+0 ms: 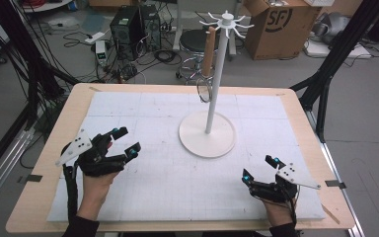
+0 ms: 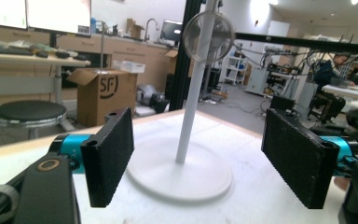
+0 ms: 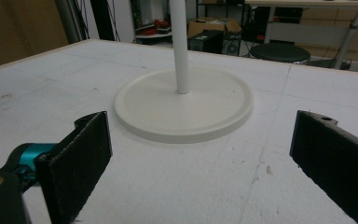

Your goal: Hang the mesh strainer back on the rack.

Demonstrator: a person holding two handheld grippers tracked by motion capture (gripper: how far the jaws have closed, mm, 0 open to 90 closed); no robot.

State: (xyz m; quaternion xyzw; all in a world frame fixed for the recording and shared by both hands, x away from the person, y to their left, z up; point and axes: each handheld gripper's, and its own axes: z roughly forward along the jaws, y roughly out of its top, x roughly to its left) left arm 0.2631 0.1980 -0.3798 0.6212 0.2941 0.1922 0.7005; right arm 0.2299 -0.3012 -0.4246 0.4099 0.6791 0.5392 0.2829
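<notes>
Both tools, left [image 1: 126, 140] and right [image 1: 260, 168], rest spread and empty on the counter [image 1: 143, 197] either side of the stand [image 1: 208, 133], whose hook carries a wooden-handled strainer [image 1: 205, 90], so apparently nothing is begun or it's already hung.

Background clutter behind the desk [image 1: 49, 163]: SF cardboard box [image 1: 276, 27] on floor far right, black round stool [image 1: 197, 42] centre, PC tower [image 1: 128, 24] left with a cable tangle [image 1: 123, 69], black frame legs [image 1: 335, 54] either side.
</notes>
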